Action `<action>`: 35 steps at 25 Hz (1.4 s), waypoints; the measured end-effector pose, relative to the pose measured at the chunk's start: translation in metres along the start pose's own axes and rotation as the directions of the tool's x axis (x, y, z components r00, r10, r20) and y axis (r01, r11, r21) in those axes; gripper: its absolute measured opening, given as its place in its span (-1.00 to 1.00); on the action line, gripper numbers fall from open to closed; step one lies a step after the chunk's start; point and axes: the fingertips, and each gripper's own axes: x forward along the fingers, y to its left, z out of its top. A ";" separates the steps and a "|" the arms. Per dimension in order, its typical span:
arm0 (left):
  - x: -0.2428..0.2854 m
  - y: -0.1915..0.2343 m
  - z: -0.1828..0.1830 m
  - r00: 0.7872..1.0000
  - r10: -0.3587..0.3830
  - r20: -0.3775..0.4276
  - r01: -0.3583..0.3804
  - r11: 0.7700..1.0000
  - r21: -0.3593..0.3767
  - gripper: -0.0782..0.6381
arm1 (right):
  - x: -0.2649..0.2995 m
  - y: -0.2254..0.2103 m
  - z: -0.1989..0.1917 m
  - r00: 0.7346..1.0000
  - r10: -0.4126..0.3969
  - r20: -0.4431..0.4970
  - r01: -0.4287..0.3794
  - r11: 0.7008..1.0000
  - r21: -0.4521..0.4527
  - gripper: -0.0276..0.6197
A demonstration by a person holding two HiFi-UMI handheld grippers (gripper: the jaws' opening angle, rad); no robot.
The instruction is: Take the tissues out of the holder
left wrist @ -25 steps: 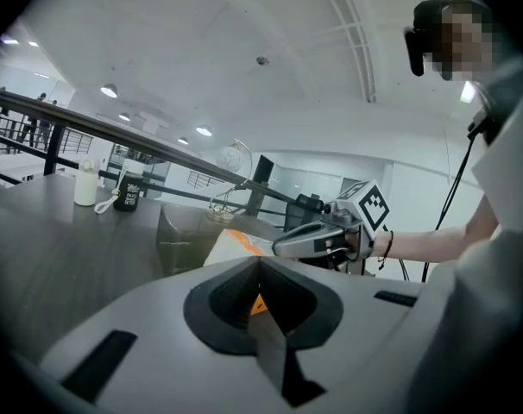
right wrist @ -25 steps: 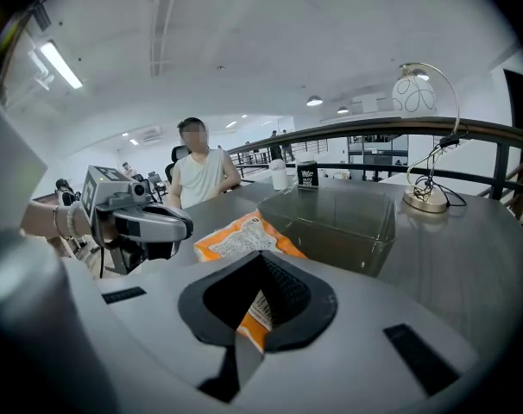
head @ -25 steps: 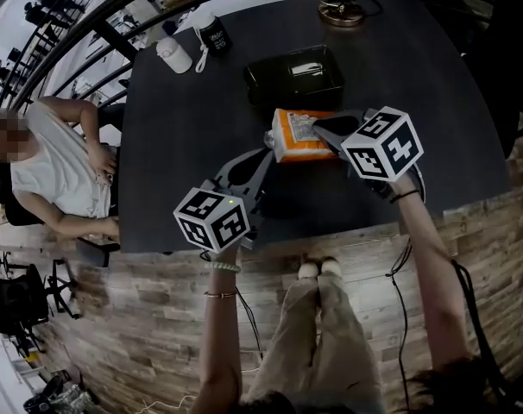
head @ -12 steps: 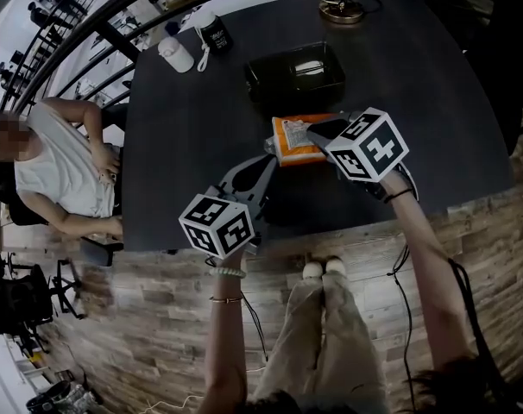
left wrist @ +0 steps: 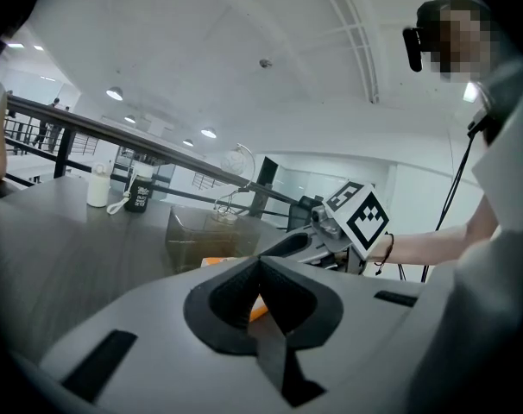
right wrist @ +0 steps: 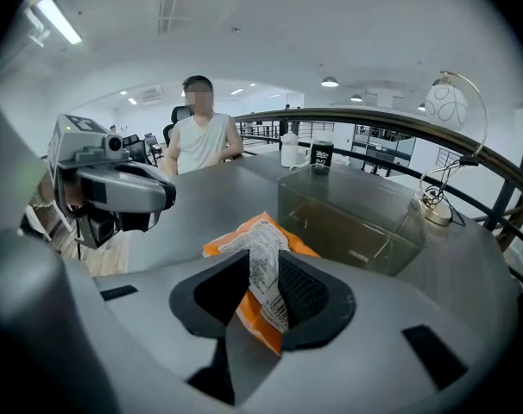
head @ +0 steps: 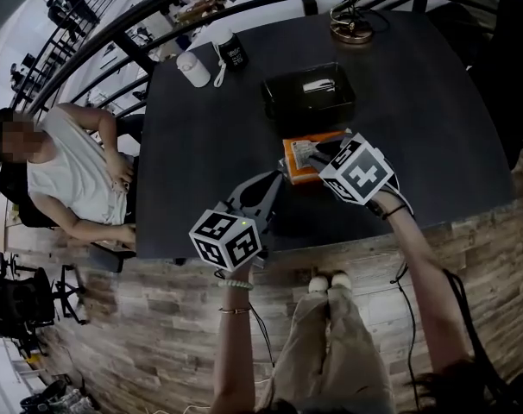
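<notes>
Tissue pack [head: 299,157]: orange, outside the holder and just on its near side, toward the middle of the tabletop [head: 201,158]; whether it rests on the surface or is lifted off it cannot be told
Holder [head: 281,103]: clear dark box, upright, closer to the far edge than to the near edge
Right gripper [right wrist: 263,290]: jaws clamped on the pack's white crinkled end flap, with the orange body tilting away beyond them
Left gripper [left wrist: 263,293]: jaws drawn together, tips just beside the pack's left end; a sliver of orange shows low between them, and whether any film is pinched there cannot be told
White bottle [head: 192,69] and black cup [head: 233,52]: side by side near the far left corner
Person [head: 72,175]: seated at the left edge, in a pale sleeveless top
</notes>
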 end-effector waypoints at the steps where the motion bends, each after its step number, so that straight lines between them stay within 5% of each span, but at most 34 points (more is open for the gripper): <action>1: -0.001 -0.001 0.002 1.000 0.000 0.005 0.000 1.000 0.002 -0.76 | -0.001 0.000 0.001 1.000 -0.016 0.011 0.016 1.000 -0.008 -0.64; 5: -0.008 -0.007 0.014 0.999 0.001 0.035 -0.002 1.000 0.015 -0.76 | -0.015 -0.001 0.017 0.992 -0.054 0.113 0.051 0.998 0.033 -0.64; 9: -0.014 -0.018 0.027 0.998 -0.005 0.060 0.004 1.000 0.028 -0.76 | -0.040 0.011 0.042 0.966 -0.015 0.260 -0.029 0.986 0.166 -0.64; 14: -0.028 -0.036 0.046 0.993 0.000 0.115 -0.003 1.000 0.031 -0.76 | -0.073 0.035 0.063 0.922 0.004 0.387 -0.098 0.970 0.223 -0.65; 18: -0.034 -0.048 0.062 0.989 -0.007 0.149 -0.004 0.998 0.068 -0.76 | -0.089 0.041 0.072 0.895 -0.038 0.445 -0.075 0.970 0.232 -0.83; 28: -0.050 -0.073 0.088 0.983 -0.030 0.181 -0.005 0.981 0.194 -0.76 | -0.127 0.064 0.097 0.805 -0.094 0.586 -0.024 0.981 0.190 -0.87; 35: -0.061 -0.086 0.097 0.974 -0.056 0.218 0.010 0.978 0.209 -0.76 | -0.148 0.076 0.102 0.760 -0.119 0.639 0.020 0.987 0.161 -0.87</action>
